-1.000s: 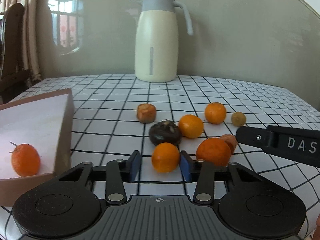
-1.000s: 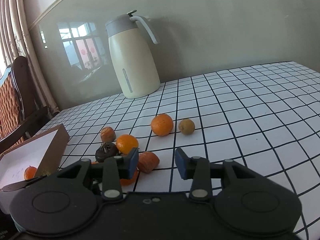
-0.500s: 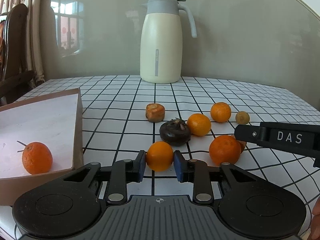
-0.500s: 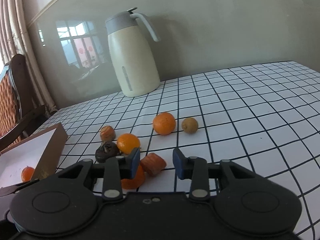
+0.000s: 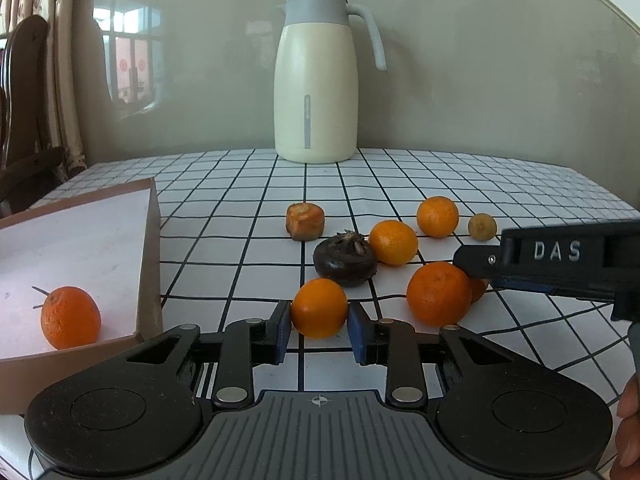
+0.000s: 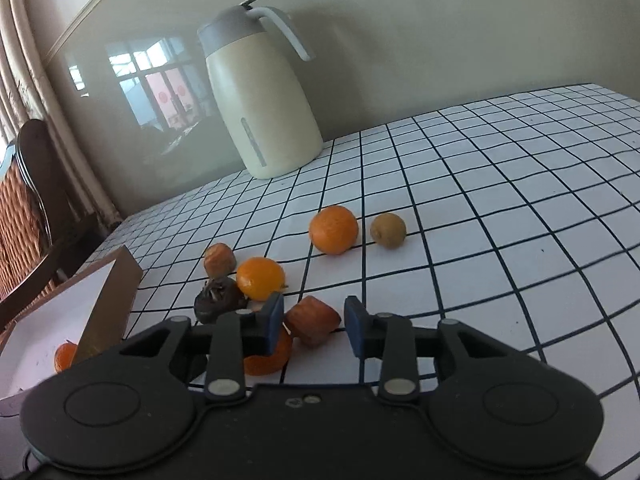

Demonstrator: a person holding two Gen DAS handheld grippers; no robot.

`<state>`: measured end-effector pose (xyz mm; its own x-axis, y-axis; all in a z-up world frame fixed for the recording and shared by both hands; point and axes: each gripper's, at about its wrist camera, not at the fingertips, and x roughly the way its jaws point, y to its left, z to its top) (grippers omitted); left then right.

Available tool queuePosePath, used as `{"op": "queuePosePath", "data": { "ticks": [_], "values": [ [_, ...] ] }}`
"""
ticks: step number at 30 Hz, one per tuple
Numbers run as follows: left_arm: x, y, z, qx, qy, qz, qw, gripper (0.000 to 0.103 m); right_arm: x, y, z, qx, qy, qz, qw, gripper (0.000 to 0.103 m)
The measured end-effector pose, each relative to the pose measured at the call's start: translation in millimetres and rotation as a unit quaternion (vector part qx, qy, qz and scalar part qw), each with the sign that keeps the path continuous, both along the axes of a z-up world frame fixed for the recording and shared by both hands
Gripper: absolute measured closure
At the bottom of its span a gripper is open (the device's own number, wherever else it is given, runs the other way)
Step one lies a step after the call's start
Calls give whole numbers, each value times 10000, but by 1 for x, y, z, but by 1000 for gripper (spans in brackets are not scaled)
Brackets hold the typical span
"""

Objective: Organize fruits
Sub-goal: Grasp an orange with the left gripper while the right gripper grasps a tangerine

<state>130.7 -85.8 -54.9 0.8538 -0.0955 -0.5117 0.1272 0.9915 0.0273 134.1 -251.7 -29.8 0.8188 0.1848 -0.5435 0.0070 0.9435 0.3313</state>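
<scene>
Left wrist view: the left claw [image 5: 319, 326] is clamped on a smooth round orange [image 5: 319, 307] on the gridded table [image 5: 240, 248]. Right wrist view: the right claw [image 6: 314, 326] stands apart around a blocky orange-brown fruit piece [image 6: 312, 319], hiding another orange [image 6: 268, 354].

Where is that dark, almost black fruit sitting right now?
In the left wrist view the dark fruit lies mid-table, touching an orange on its right, just beyond the orange between the left tool's fingers.
</scene>
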Motion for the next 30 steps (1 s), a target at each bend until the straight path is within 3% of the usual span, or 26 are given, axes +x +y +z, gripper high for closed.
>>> {"op": "queuePosePath", "data": {
  "ticks": [3, 10, 12, 21, 26, 30],
  "values": [
    [1, -1, 0, -10, -9, 31, 10000, 72, 2, 3, 1, 13, 17, 96, 10000, 76],
    [-1, -2, -1, 34, -56, 29, 10000, 72, 14, -9, -6, 585, 254, 50, 9980, 73],
    [-2, -3, -1, 45, -61, 30, 10000, 72, 11, -9, -6, 574, 233, 52, 9981, 78],
    [-2, -2, -1, -19, -43, 72, 10000, 72, -13, -8, 4, -566, -2, -209, 9982, 78],
    [-1, -4, -2, 31, -68, 93, 9999, 72, -10, -6, -2, -508, 105, -58, 9986, 70],
    [-2, -5, -2, 59, -105, 96, 9999, 71, -8, -3, -3, -475, 90, -60, 9988, 77]
  ]
}}
